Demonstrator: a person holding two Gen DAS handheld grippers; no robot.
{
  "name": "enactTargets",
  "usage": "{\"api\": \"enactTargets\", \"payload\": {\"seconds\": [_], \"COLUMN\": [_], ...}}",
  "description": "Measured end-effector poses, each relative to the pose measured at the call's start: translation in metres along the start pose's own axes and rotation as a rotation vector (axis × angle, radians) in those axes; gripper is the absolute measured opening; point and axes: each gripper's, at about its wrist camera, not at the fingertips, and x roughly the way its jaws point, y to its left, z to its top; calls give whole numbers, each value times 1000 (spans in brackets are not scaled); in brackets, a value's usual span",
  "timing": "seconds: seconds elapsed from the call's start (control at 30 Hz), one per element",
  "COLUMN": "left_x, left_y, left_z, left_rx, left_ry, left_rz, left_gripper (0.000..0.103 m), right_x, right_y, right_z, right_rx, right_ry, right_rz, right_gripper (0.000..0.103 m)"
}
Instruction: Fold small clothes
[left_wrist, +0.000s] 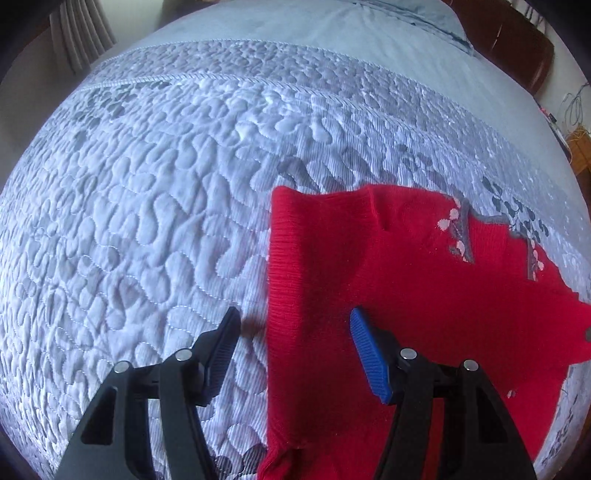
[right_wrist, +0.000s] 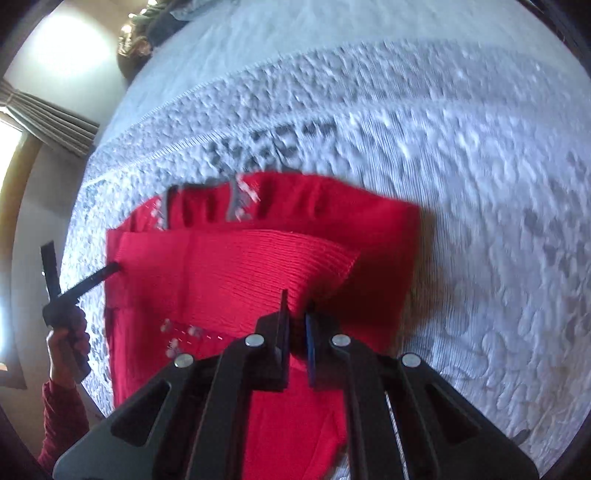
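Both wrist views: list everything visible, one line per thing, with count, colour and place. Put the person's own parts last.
Sweater: one, red with grey and pink pattern, lying on the bed, one ribbed part folded over it.
Quilt: one, pale blue-grey with dark leaf print, covering the bed.
Headboard: one, dark brown, far end of the bed.
Curtain: one, beige, by the window on the left.
Cables: several, thin, beside the bed on the right.
Left gripper: one, black, open, straddling the sweater's edge.
Right gripper: one, black, shut on the sweater's folded ribbed part.
Hand: one, red sleeve, holding the left gripper.
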Motion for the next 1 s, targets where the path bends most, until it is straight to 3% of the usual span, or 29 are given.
{"api": "enactTargets", "payload": {"seconds": [0.1, 0.23, 0.37, 0.43, 0.53, 0.57, 0.6, 0.8, 0.93, 1.0], "left_x": [8, 9, -2, -10, -9, -6, -3, 10, 5, -6], "left_y": [-3, -11, -17, -22, -31, -33, -32, -19, -12, -7], "left_z": [3, 7, 9, 5, -2, -4, -6, -10, -12, -15], "left_rx": [8, 63, 47, 67, 107, 118, 120, 121, 88, 69], "left_ry": [7, 15, 6, -12, -14, -12, -7, 2, 6, 2], "left_rz": [22, 54, 25, 25, 61, 77, 85, 92, 65, 57], "left_gripper": [63, 62, 49, 50, 51, 51, 54, 66, 66, 66], "right_x": [26, 36, 20, 17, 21, 22, 23, 31, 21, 6], "right_y": [-12, -19, -24, -27, -34, -35, -35, -43, -39, -37], "right_z": [-9, -20, -30, -34, -40, -42, -41, -44, -50, -61], "right_rx": [18, 3, 0, 8, 36, 39, 44, 84, 62, 44], "right_ry": [34, 34, 20, 33, 55, 55, 54, 66, 35, 17], "right_rz": [-50, -44, -3, 23, 61, 58, 63, 54, 33, 17], "right_gripper": [7, 11, 33, 32, 16, 5, 4, 4, 5, 16]}}
